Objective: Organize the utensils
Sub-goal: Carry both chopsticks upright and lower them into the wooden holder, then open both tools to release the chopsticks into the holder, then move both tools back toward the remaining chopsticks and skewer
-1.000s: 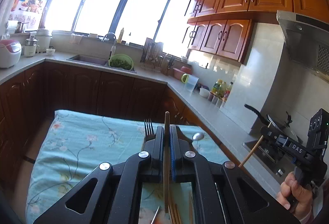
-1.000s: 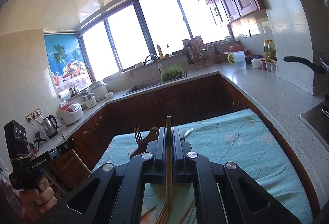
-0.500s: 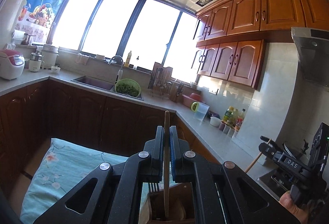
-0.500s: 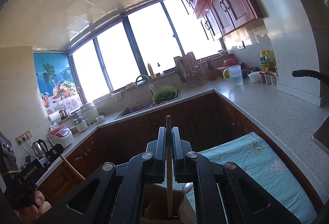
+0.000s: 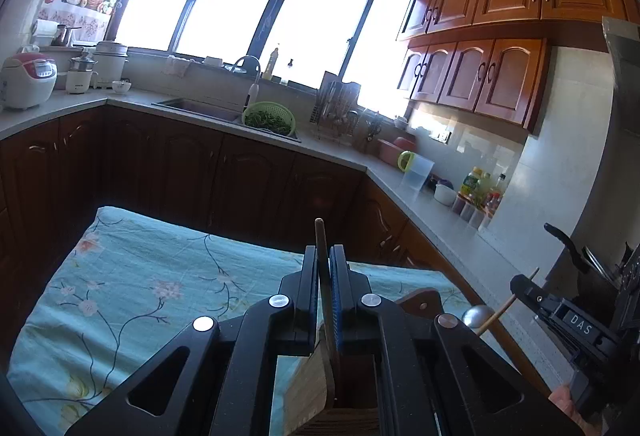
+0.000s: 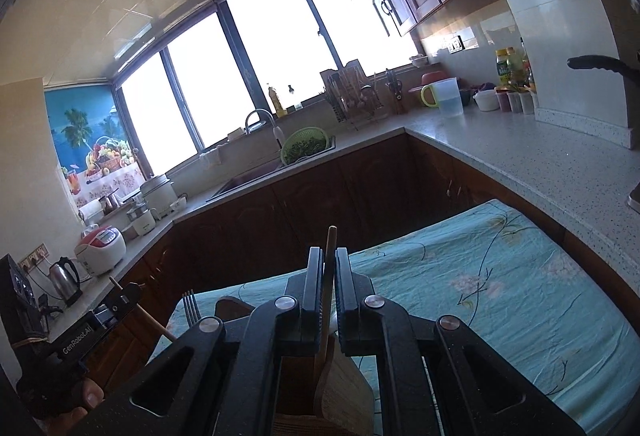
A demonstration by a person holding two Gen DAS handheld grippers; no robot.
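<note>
Left wrist view: my left gripper (image 5: 325, 268) has its fingers (image 5: 309, 276) narrowed onto a wooden chopstick (image 5: 321, 252), whose tip rises just above them while its lower end descends into the wooden utensil holder (image 5: 352, 388) directly below. A spoon bowl (image 5: 478, 316) shows at the holder's right side, and my right gripper (image 5: 524, 286) appears at far right, pinching a second chopstick (image 5: 496, 316).

Right wrist view: my right gripper (image 6: 329, 268) clamps that chopstick (image 6: 330, 256) between its fingers (image 6: 314, 276), the stick leaning slightly and entering the holder (image 6: 340, 388) beneath. Only here do a fork (image 6: 191, 306) standing in the holder and my left gripper (image 6: 128, 294) at far left appear. The holder stands on the floral-clothed desk (image 6: 500, 296).
</note>
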